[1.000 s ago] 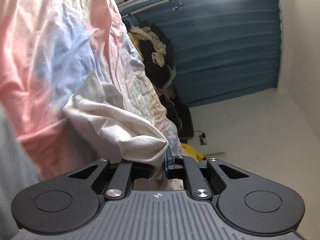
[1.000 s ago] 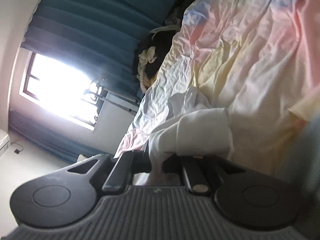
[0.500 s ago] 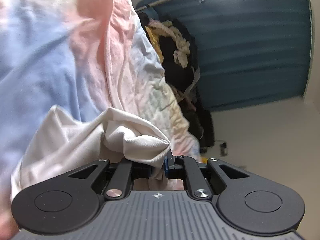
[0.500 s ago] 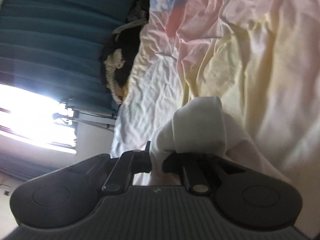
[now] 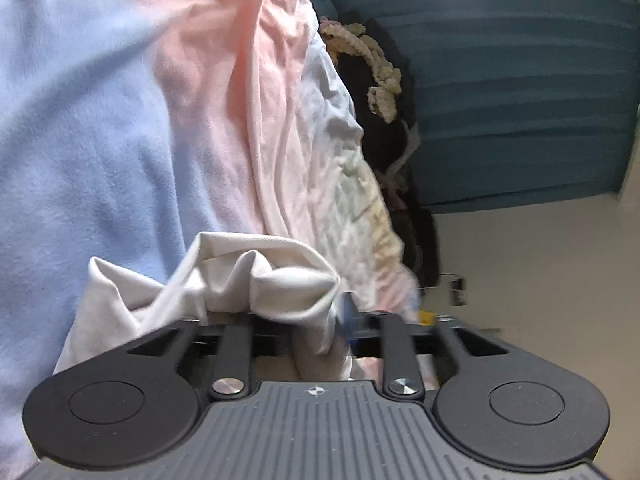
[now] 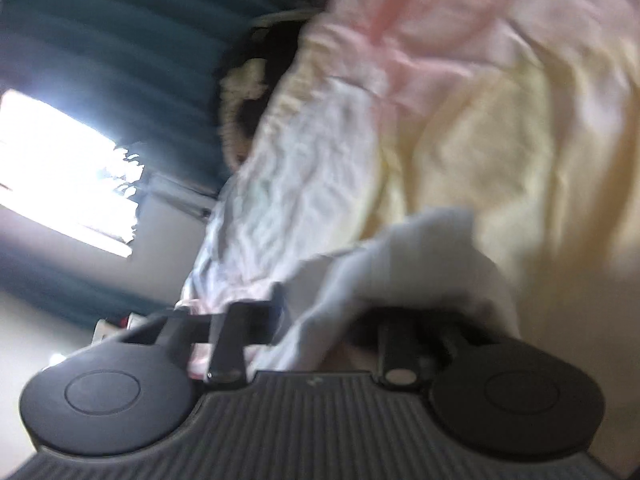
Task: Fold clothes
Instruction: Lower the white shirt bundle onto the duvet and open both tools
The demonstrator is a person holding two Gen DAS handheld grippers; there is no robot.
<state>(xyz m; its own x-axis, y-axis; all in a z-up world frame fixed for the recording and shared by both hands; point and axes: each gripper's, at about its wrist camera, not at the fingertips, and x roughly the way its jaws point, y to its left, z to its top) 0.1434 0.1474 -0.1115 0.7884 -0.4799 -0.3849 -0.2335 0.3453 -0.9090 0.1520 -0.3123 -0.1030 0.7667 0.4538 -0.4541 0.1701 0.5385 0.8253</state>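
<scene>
A white garment [image 5: 248,280] is bunched against the front of my left gripper [image 5: 320,320], which is shut on a fold of it; the fingertips are buried in the cloth. In the right wrist view the same white garment [image 6: 404,264] wraps over my right gripper [image 6: 320,320], which is also shut on it. Both views are tilted sideways and the right one is blurred. Below both grippers lies a rumpled bed sheet [image 5: 120,140] in pastel blue, pink and yellow [image 6: 480,120].
A dark pile of clothes with a cream knitted piece [image 5: 380,64] lies at the far end of the bed. Teal curtains [image 5: 520,100] hang behind it, with a bright window [image 6: 60,168] and pale walls around.
Both grippers have swung closer to the bed sheet while holding the white garment. The sheet fills more of each view, and the right view has blurred with motion.
</scene>
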